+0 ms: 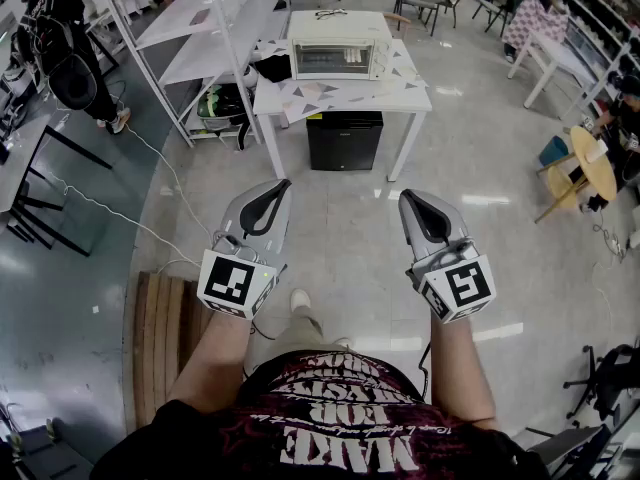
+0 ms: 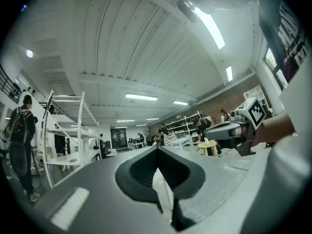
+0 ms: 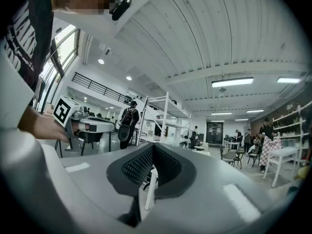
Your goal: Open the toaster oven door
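Note:
A white toaster oven [image 1: 338,45] stands on a white table [image 1: 345,96] far ahead in the head view, its glass door closed. Both grippers are held out at waist height over the floor, well short of the table. My left gripper [image 1: 283,183] is shut with nothing in it, and its dark pads meet at the tip [image 2: 157,147]. Beside it, my right gripper [image 1: 405,196] is also shut and empty, its jaws closed together [image 3: 152,145]. Each gripper view shows the other gripper off to the side and does not show the oven.
A black cabinet [image 1: 344,140] sits under the table. White shelving racks [image 1: 205,38] stand to its left. A wooden pallet [image 1: 165,328] lies at my left foot. At the right is a round wooden table [image 1: 592,163]. A person with a backpack [image 1: 70,53] stands far left.

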Available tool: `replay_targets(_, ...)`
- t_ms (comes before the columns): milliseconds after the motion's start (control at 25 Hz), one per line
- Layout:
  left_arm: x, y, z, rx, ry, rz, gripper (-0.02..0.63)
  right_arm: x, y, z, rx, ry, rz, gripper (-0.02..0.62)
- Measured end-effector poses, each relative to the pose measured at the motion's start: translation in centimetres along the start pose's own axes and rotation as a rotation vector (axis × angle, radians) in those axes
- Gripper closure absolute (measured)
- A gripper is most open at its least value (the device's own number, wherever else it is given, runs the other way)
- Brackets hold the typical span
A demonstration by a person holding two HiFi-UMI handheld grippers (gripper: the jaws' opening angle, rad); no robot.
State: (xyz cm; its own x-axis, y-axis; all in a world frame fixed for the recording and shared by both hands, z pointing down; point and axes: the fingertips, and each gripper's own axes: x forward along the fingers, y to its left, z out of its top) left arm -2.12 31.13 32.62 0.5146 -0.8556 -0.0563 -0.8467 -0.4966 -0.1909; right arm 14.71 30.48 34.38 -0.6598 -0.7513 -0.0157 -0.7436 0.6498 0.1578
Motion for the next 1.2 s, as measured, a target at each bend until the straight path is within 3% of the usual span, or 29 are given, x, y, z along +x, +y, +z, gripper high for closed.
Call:
replay_targets(400, -1.8, 1.3, -1.9, -0.005, 0.049, 0.054, 0.606, 0.0, -0.6, -0.3, 0.033, 0.000, 0.003, 0.574)
replay_targets(680, -0.8, 4.2, -6.2, -0.044, 0.130, 0.055, 0.606, 3.9, -1.3, -2.0, 0.079, 0.024, 0.025, 0.574)
replay_targets(1040, 3.5, 9.8, -5.9, -0.056, 0.094, 0.045, 0.606, 9.8, -2.9, -1.6, 0.063, 0.042, 0.023, 0.572)
replay_targets(1200, 4.9, 11.6, -6.4, -0.010, 0.086, 0.032, 0.606, 11.9, -3.6, -0.6, 0.044, 0.035, 0.014, 0.572)
